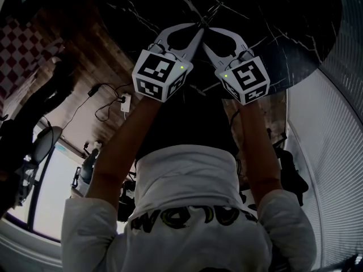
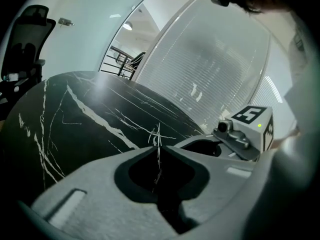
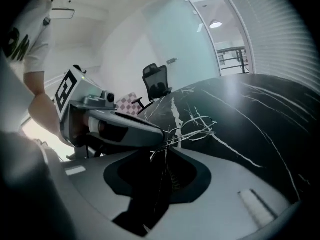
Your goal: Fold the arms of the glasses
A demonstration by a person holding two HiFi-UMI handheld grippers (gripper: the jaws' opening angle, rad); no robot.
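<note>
Thin wire-framed glasses [image 1: 214, 8] are held just above the black marble table [image 1: 272, 16], at the point where both grippers meet. My left gripper [image 1: 198, 30] is shut on the wire frame, and a strand of the glasses [image 2: 158, 134] sticks out past its tips [image 2: 159, 148]. My right gripper [image 1: 206, 34] faces it from the right. Its jaws [image 3: 167, 148] stand slightly apart, with a thin arm of the glasses running between them untouched. The lens rims [image 3: 200, 126] show beyond its tips, beside the left gripper's finger [image 3: 120, 126].
The round table [image 2: 75, 129] ends close to a wall of blinds [image 1: 334, 123] on the right. A black office chair [image 3: 157, 84] stands behind the table. A power strip with cables [image 1: 125, 103] lies on the wooden floor below.
</note>
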